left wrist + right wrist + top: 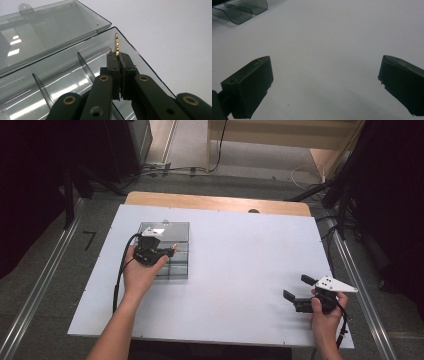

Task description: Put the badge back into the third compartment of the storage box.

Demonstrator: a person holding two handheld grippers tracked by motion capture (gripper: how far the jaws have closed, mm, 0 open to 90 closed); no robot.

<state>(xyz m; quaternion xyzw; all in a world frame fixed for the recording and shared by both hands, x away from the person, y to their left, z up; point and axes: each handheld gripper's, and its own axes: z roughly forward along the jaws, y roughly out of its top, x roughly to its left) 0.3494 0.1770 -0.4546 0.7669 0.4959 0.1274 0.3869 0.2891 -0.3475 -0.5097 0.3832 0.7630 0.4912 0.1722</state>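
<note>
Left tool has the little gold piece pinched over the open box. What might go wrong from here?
1. The left tool grips the gold piece only by its lower end, so it may twist or slip out.
2. The piece hangs close to the box's right wall; released here, it might drop onto the white table instead of into a compartment.
3. The smoky clear box looks light and nothing steadies it: the right tool sits open, far away. A nudge may shift it.

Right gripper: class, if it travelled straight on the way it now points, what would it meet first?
Probably nothing soon: the right gripper, jaws open, faces bare white table; the clear box sits far off, left of that line.
</note>
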